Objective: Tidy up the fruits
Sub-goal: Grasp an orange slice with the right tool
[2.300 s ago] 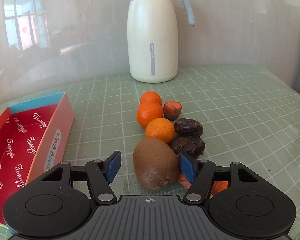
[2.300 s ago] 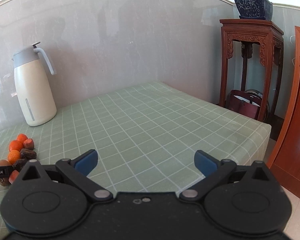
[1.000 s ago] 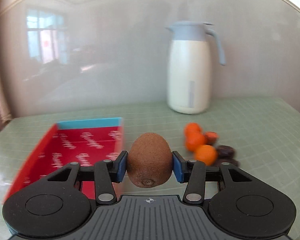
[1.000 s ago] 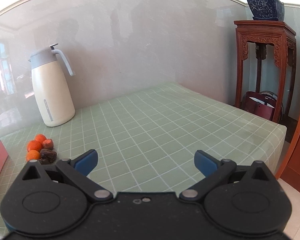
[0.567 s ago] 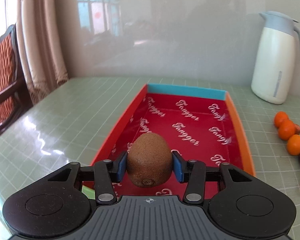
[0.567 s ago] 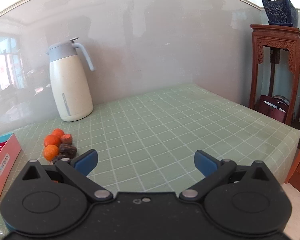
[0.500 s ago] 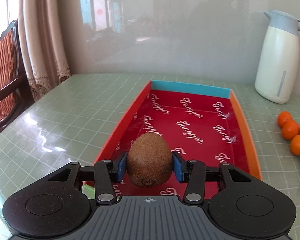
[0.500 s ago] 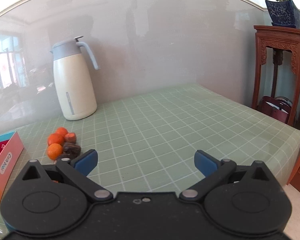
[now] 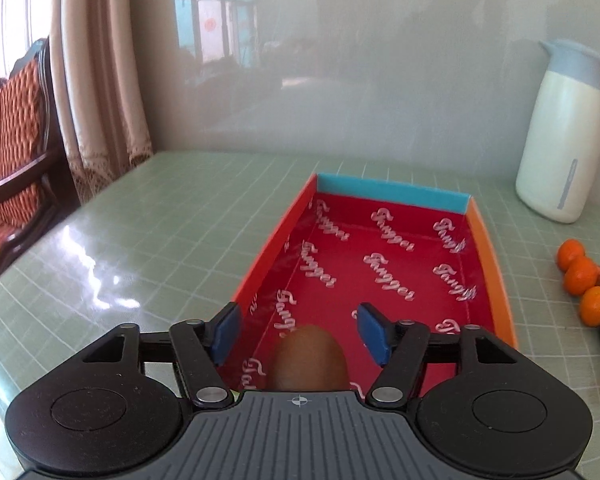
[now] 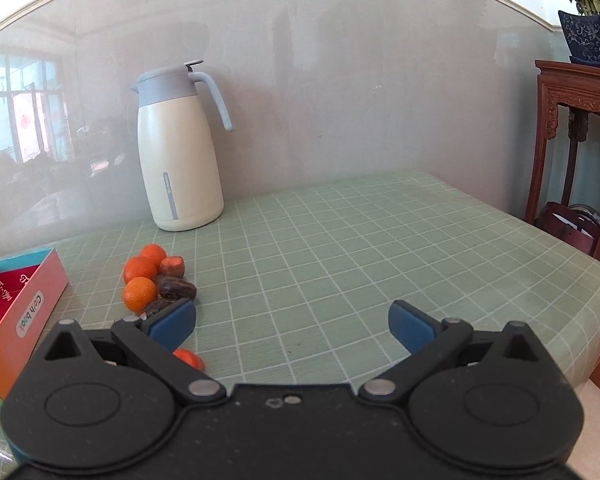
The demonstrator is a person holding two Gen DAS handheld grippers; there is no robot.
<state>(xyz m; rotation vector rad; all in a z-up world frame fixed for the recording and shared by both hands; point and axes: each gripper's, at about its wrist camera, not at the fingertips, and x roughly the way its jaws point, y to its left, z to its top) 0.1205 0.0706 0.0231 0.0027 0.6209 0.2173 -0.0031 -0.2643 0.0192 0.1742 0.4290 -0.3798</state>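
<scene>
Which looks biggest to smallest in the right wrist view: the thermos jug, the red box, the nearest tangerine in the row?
1. Thermos jug
2. Red box, though the frame edge cuts it off, so its rank is unsure
3. Tangerine, clearly smallest

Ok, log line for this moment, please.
left gripper: opening, kiwi released over red box | right gripper: open, empty | oranges: on table

A cream thermos jug (image 10: pixel 179 164) stands upright on the green checked bench (image 10: pixel 340 240); a carved wooden stand (image 10: pixel 576 128) bears a potted plant (image 10: pixel 586 20).
</scene>
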